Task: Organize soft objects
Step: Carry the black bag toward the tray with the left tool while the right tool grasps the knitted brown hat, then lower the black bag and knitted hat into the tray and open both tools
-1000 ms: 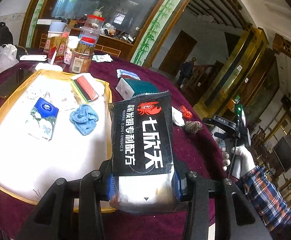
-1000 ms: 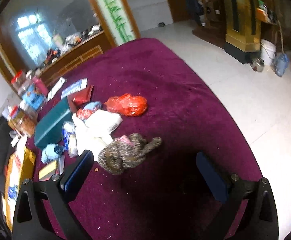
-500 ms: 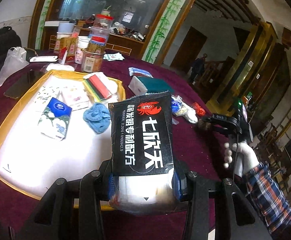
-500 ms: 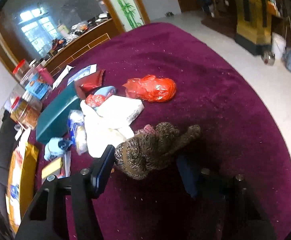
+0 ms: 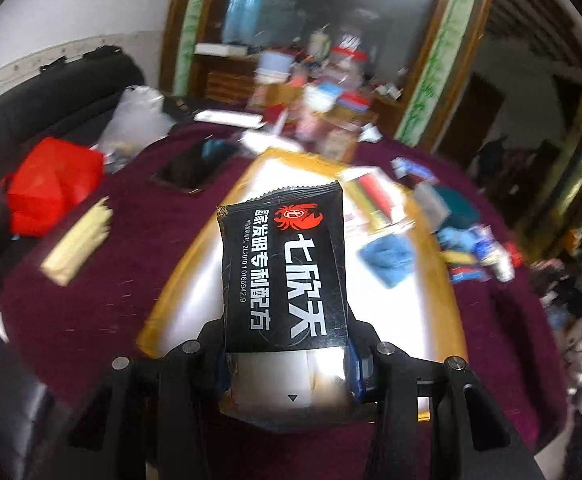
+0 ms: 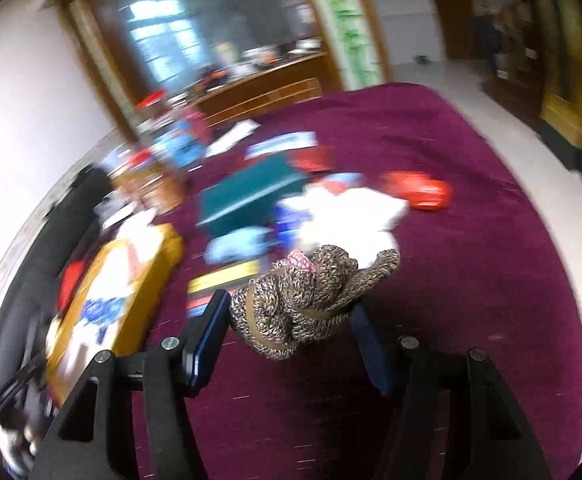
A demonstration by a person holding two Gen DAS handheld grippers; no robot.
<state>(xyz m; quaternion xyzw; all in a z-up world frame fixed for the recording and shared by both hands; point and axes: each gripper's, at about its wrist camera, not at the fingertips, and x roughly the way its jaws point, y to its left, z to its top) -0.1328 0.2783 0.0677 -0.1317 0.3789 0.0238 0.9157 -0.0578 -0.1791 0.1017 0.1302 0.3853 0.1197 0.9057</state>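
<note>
The left gripper pinches a black packet upright above the yellow-rimmed tray. The right gripper clamps a knotted brown sock, raised off the maroon cloth right of that tray. Only the right view shows the white pile beyond the sock.

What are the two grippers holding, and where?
Left gripper pinches the black packet at its bottom end. Right gripper squeezes the knitted bundle by its sides.

Left tongs clamping black packet, above gold-edged white tray
</note>
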